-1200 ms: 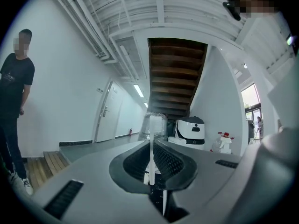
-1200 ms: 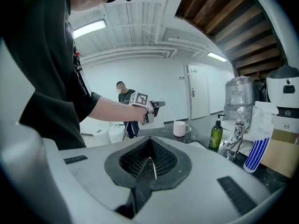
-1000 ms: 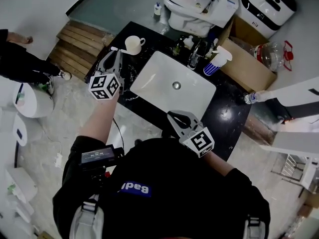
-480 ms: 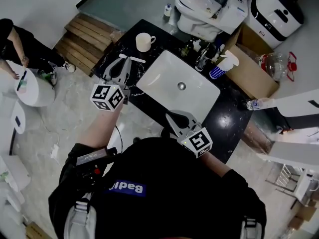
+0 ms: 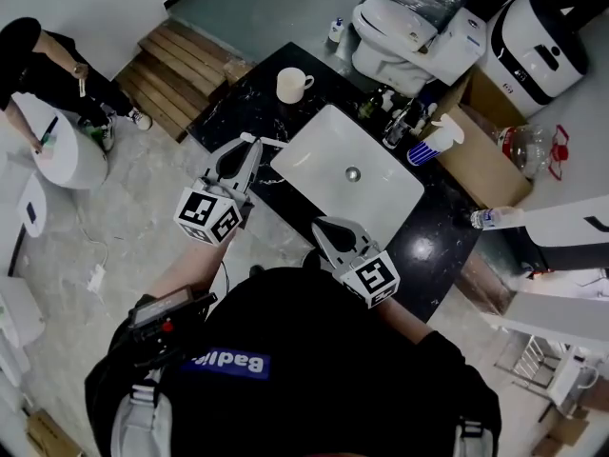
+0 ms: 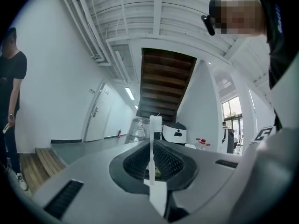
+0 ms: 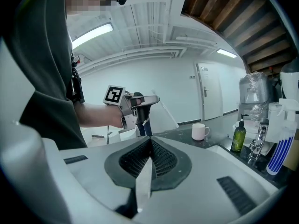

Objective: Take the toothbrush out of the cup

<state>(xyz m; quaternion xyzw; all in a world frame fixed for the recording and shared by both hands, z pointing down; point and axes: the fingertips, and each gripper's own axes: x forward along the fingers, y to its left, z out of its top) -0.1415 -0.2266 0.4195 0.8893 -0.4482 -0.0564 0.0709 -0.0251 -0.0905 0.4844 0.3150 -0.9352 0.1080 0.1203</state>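
Observation:
My left gripper [image 5: 247,143] is shut on a white toothbrush [image 5: 270,142] and hangs over the front left corner of the black counter [image 5: 228,112]. In the left gripper view the toothbrush [image 6: 154,136] stands upright between the closed jaws [image 6: 152,178], bristle head on top. The cream cup [image 5: 291,85] stands on the counter's far left, well apart from the brush. The right gripper view shows the cup [image 7: 200,131] and the left gripper [image 7: 140,101] holding the brush. My right gripper [image 5: 324,225] is shut on nothing at the basin's near edge; its jaws [image 7: 147,167] are pressed together.
A white basin [image 5: 314,150] fills the counter's middle, with a faucet [image 7: 256,141], a green soap bottle [image 7: 238,136] and a blue striped cup [image 5: 422,150] behind it. A toilet [image 5: 400,27] stands beyond. Wooden steps [image 5: 176,65] and a person [image 5: 38,55] are at the left.
My left gripper has drawn back from the cup toward the counter's near edge with the toothbrush in it. The right gripper has stayed near the basin's front.

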